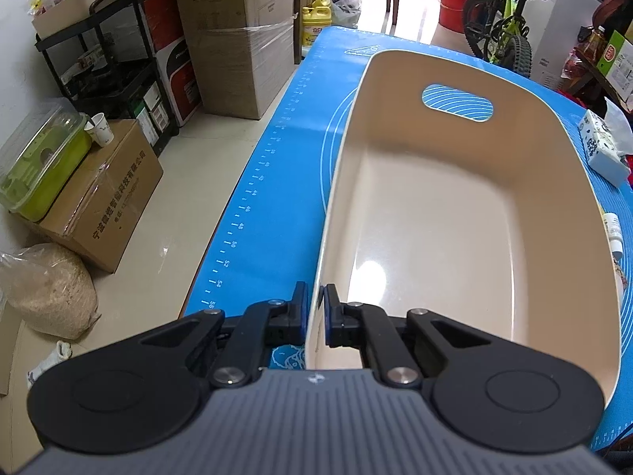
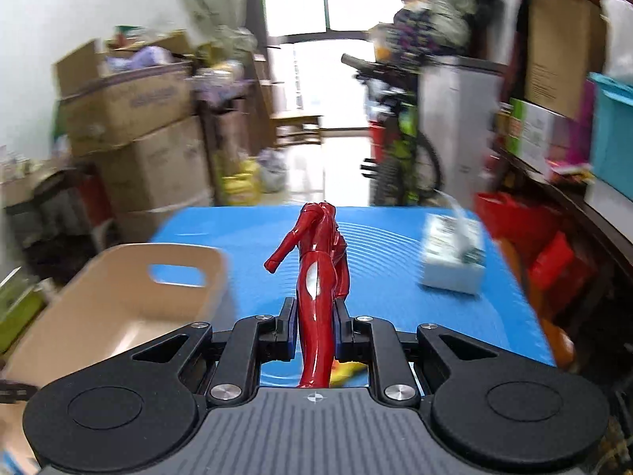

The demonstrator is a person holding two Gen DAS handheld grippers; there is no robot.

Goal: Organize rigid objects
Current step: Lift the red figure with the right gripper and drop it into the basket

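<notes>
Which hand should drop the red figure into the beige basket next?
Right. The right gripper already clamps the red figure above the mat, while the left gripper pinches the beige basket rim, steadying it.

The right claw [image 2: 314, 326] clamps a red figurine [image 2: 318, 277] above the blue tabletop [image 2: 387, 297]; beige bin [image 2: 118, 301] at nine o'clock.

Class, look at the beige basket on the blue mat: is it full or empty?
Empty. The left wrist view shows the beige basket's bare, glossy floor with nothing in it; the red figure is outside it, in the right gripper.
</notes>
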